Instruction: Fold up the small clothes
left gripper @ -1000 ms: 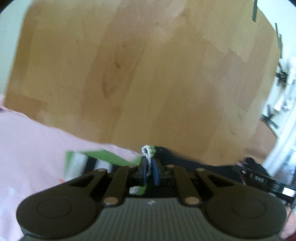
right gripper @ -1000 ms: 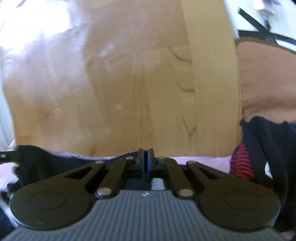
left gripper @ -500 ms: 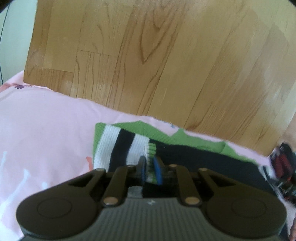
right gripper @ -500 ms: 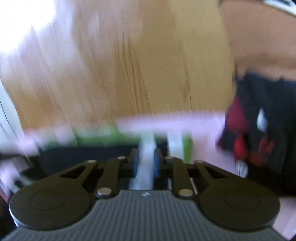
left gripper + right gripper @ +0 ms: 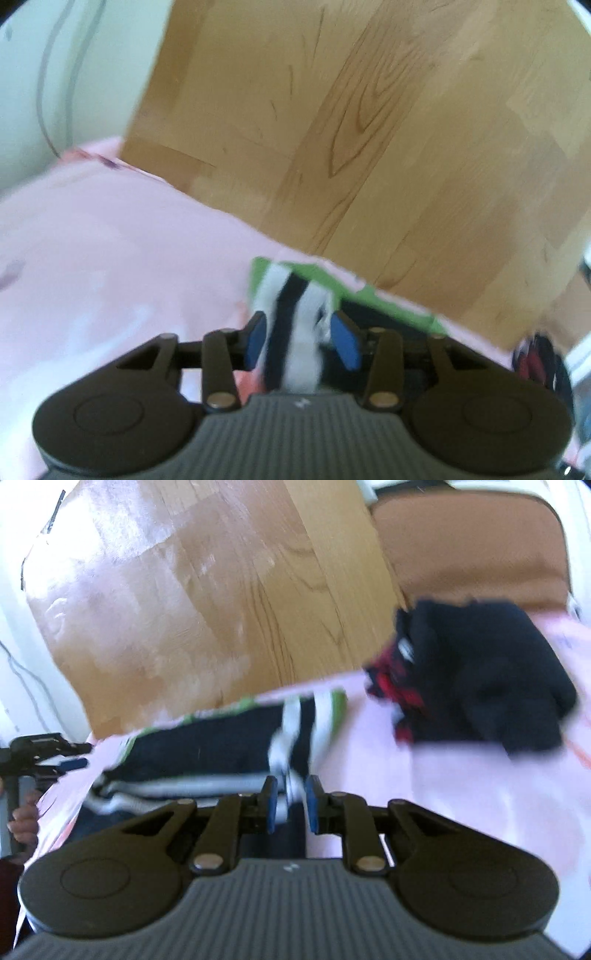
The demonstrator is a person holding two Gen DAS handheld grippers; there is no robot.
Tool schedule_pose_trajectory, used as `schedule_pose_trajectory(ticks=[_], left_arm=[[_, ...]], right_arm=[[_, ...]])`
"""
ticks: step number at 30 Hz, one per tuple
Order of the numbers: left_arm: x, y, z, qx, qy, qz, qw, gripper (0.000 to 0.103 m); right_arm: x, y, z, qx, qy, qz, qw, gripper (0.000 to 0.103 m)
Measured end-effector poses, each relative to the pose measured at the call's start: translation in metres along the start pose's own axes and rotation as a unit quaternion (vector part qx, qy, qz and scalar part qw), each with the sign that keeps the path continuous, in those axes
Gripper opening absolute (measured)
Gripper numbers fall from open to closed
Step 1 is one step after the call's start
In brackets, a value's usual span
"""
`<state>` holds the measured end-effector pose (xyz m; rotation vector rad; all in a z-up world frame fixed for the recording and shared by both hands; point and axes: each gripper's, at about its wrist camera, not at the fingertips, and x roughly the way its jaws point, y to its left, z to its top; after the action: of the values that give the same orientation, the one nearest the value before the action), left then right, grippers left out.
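Note:
A small knitted sweater (image 5: 221, 734), dark navy with white and green stripes, lies flat on the pink sheet (image 5: 461, 805). In the left wrist view my left gripper (image 5: 301, 341) is open, its blue pads well apart over the striped sleeve (image 5: 291, 325). In the right wrist view my right gripper (image 5: 290, 805) is open a little, with a white striped edge of the sweater between the pads. The left gripper also shows in the right wrist view (image 5: 40, 755) at the far left.
A crumpled dark navy and red garment (image 5: 480, 686) lies on the sheet to the right of the sweater; it also shows in the left wrist view (image 5: 535, 362). Wooden floor (image 5: 369, 129) lies beyond the sheet's far edge. A brown cushion (image 5: 472, 550) is at the back right.
Both grippers have opened and let go of the sweater, which now lies folded on the sheet. Both have dropped low over it; the left jaws have opened wider.

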<state>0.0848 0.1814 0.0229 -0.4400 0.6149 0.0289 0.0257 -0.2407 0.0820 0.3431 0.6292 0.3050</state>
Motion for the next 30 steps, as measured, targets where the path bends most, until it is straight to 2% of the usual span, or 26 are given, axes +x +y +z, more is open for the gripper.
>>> schedule_pose_trajectory(ticks=[2, 6, 9, 10, 12, 14, 16, 18, 19, 20, 22, 24, 26, 30], left_arm=[[-0.035, 0.004, -0.023, 0.042, 0.010, 0.021, 0.9989, 0.053], [-0.091, 0.018, -0.077, 0.093, 0.066, 0.026, 0.9931, 0.059], [-0.128, 0.029, -0.122, 0.094, 0.108, 0.026, 0.9893, 0.062], [-0.137, 0.031, -0.132, 0.089, 0.113, 0.026, 0.9892, 0.064], [-0.162, 0.033, -0.152, 0.080, 0.112, 0.020, 0.9903, 0.075], [-0.175, 0.031, -0.164, 0.072, 0.113, 0.017, 0.9909, 0.077], [-0.186, 0.025, -0.177, 0.082, 0.107, 0.030, 0.9904, 0.070], [-0.191, 0.014, -0.188, 0.111, 0.095, 0.059, 0.9875, 0.049], [-0.193, 0.009, -0.192, 0.125, 0.090, 0.073, 0.9854, 0.028], [-0.196, 0.008, -0.194, 0.124, 0.090, 0.070, 0.9857, 0.014], [-0.201, 0.013, -0.194, 0.108, 0.092, 0.067, 0.9876, 0.009], [-0.209, 0.022, -0.194, 0.087, 0.097, 0.061, 0.9896, 0.009], [-0.218, 0.030, -0.193, 0.066, 0.098, 0.058, 0.9913, 0.009], [-0.245, 0.037, -0.192, 0.045, 0.080, 0.046, 0.9948, 0.009]], right_arm=[[-0.018, -0.009, -0.014, 0.018, 0.016, 0.014, 1.000, 0.021], [-0.049, -0.009, -0.041, 0.036, 0.034, 0.049, 0.998, 0.022], [-0.070, 0.000, -0.055, 0.019, 0.043, 0.072, 0.996, 0.028], [-0.074, 0.004, -0.059, 0.012, 0.046, 0.080, 0.996, 0.030], [-0.082, 0.011, -0.067, -0.003, 0.053, 0.093, 0.994, 0.032], [-0.087, 0.015, -0.075, -0.011, 0.060, 0.098, 0.993, 0.032], [-0.093, 0.015, -0.081, -0.012, 0.067, 0.097, 0.993, 0.033], [-0.100, 0.010, -0.087, -0.007, 0.074, 0.101, 0.992, 0.033], [-0.105, 0.007, -0.090, -0.005, 0.077, 0.101, 0.992, 0.033], [-0.111, 0.004, -0.093, -0.002, 0.080, 0.102, 0.992, 0.033], [-0.123, -0.001, -0.101, 0.005, 0.088, 0.113, 0.990, 0.033], [-0.132, -0.005, -0.111, 0.016, 0.104, 0.126, 0.986, 0.039], [-0.134, -0.005, -0.125, 0.028, 0.124, 0.138, 0.982, 0.040], [-0.135, 0.005, -0.139, 0.026, 0.108, 0.159, 0.981, 0.040]])
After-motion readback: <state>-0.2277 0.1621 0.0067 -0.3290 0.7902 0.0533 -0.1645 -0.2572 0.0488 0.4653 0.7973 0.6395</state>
